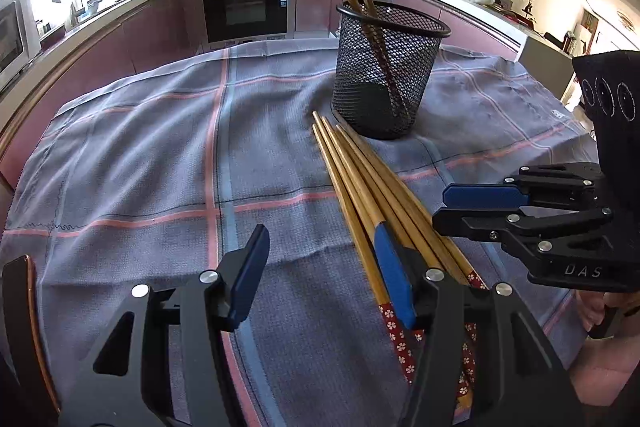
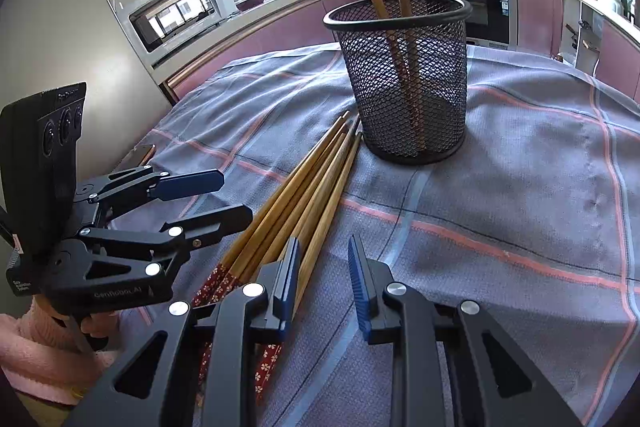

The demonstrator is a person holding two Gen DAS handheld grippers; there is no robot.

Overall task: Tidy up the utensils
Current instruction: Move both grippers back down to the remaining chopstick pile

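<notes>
Chopsticks on desk beside cup; I hover left tongs and right tongs, both wide, empty. Next: pinch one.

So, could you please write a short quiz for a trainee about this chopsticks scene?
1. True or false: the mesh holder already has chopsticks standing in it.
2. Where do the loose chopsticks lie? A) inside the holder B) on the checked cloth C) on the oven
3. Fill in: both the left gripper and the right gripper are ____ (open/shut).

Key: 1 true; 2 B; 3 open, neither holds anything.
</notes>
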